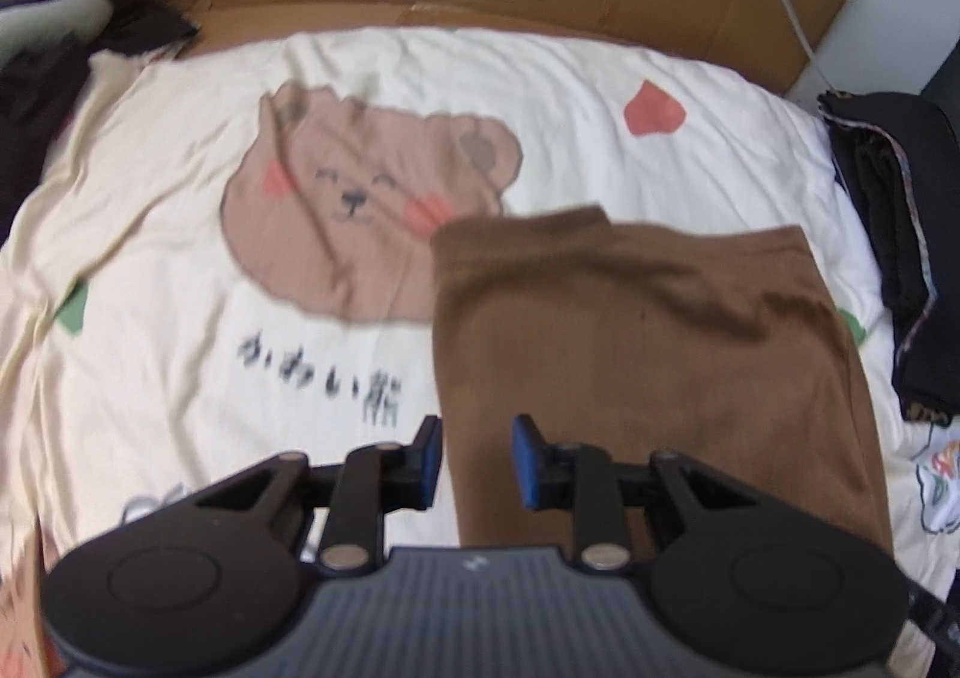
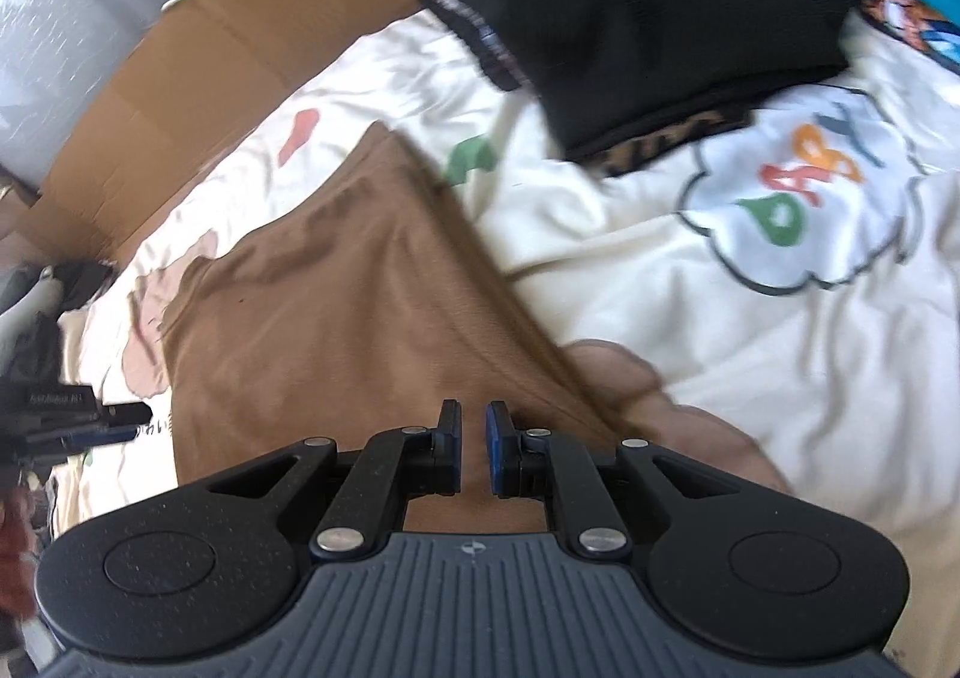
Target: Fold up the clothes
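Nearby, black clothes flank brown garment.

Bed in cream bear-print cover, brown garment, black folded clothes

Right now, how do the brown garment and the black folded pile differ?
The plain brown knit garment lies spread in a single flat piece mid-bed; the black folded clothing pile sits stacked at the bed's edge. The brown garment shows no trim; the black pile shows patterned edging. The brown garment lies under both grippers; the black pile lies farther off. Both rest on the cream bear-print bedsheet.
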